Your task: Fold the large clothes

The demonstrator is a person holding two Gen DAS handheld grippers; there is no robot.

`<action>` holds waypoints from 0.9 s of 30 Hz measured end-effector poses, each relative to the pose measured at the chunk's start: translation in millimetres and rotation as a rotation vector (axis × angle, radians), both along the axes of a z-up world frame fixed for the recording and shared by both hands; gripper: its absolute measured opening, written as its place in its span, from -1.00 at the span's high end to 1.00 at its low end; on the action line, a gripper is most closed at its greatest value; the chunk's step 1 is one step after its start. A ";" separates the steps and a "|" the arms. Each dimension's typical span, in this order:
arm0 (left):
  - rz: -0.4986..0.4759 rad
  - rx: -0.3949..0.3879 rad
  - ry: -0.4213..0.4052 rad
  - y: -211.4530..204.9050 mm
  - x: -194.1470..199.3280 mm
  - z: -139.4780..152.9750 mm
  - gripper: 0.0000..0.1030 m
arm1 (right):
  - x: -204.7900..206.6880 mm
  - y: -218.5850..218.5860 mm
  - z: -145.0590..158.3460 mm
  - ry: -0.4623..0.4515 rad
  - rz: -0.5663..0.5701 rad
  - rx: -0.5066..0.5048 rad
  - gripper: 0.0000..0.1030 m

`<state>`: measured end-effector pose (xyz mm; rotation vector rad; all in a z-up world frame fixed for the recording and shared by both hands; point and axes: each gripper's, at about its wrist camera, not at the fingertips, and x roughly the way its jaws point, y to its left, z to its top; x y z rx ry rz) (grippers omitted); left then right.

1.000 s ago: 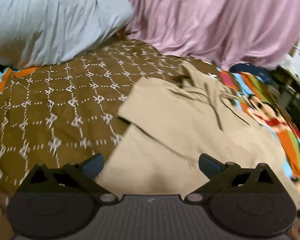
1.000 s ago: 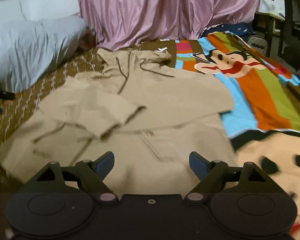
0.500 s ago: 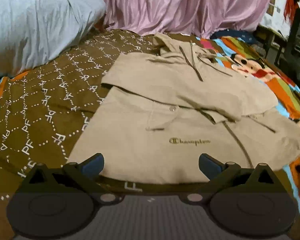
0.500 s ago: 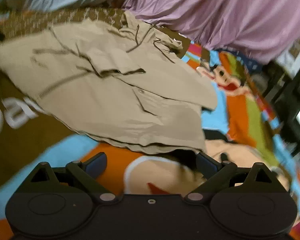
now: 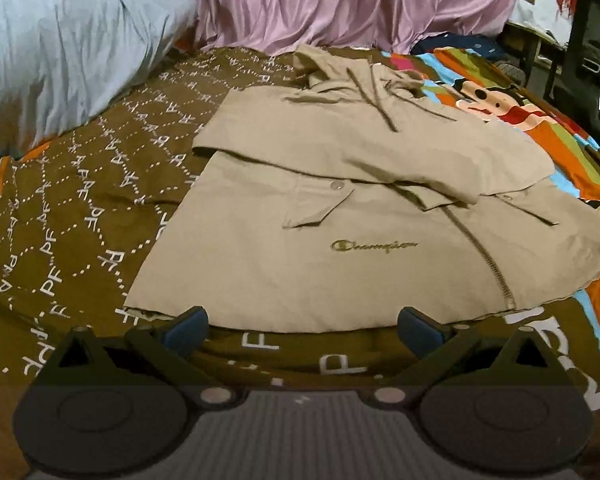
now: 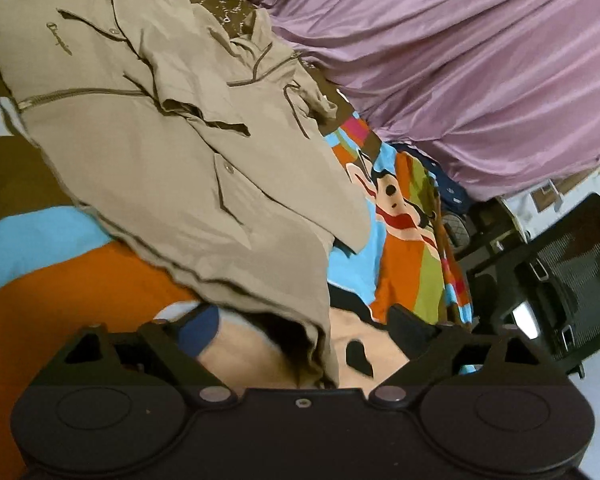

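The tan hooded jacket (image 5: 340,216) lies front-up on the bed, hood at the far end by the pink curtain (image 5: 340,0), hem at the near end, both sleeves already crossed over the chest. Its zipper runs down the right half to the hem, and two snap pocket flaps show below the sleeves.

A second ago the left gripper (image 5: 302,326) sat over the jacket body; it has since drawn back, so the whole hem now lies just beyond its wide-open blue-padded fingers (image 5: 186,326), which hold nothing. The right gripper (image 6: 304,330) has swung from a head-on look at the jacket to the near right hem corner, and that corner (image 6: 312,344) now hangs down between its wide-spread jaws, not yet pinched. By the look of it, both grippers are lining up on the hem for a lengthwise fold toward the hood; the left one seems to need a little more reach before it can close.

"Champion" is embroidered in olive script across the chest (image 5: 374,245). The brown part of the bedspread (image 5: 80,216) repeats "PF" in white within a dotted lattice; larger white letters sit near the hem, only partly readable. To the right the cover shows a cartoon monkey face (image 5: 484,100) on bright stripes. A grey pillow (image 5: 60,52) lies at far left.
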<state>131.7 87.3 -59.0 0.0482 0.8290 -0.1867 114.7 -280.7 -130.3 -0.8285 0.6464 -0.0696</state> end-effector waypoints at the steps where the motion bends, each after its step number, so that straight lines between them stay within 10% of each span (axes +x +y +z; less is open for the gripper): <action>1: -0.015 -0.008 -0.012 -2.7 -2.6 2.1 -0.99 | 6.7 -0.8 0.8 0.008 0.005 0.006 -0.40; 11: -0.269 0.050 -0.022 -73.5 -6.5 -5.6 -0.99 | 36.3 0.0 60.8 -0.092 -0.021 0.326 0.69; 18: -0.191 0.192 -0.002 -89.7 20.7 -16.6 -0.76 | 51.9 -14.7 99.5 -0.168 -0.094 0.563 0.81; 27: -0.046 0.275 -0.070 -40.4 36.6 -2.6 -0.50 | 37.9 -21.9 99.2 -0.225 -0.097 0.563 0.83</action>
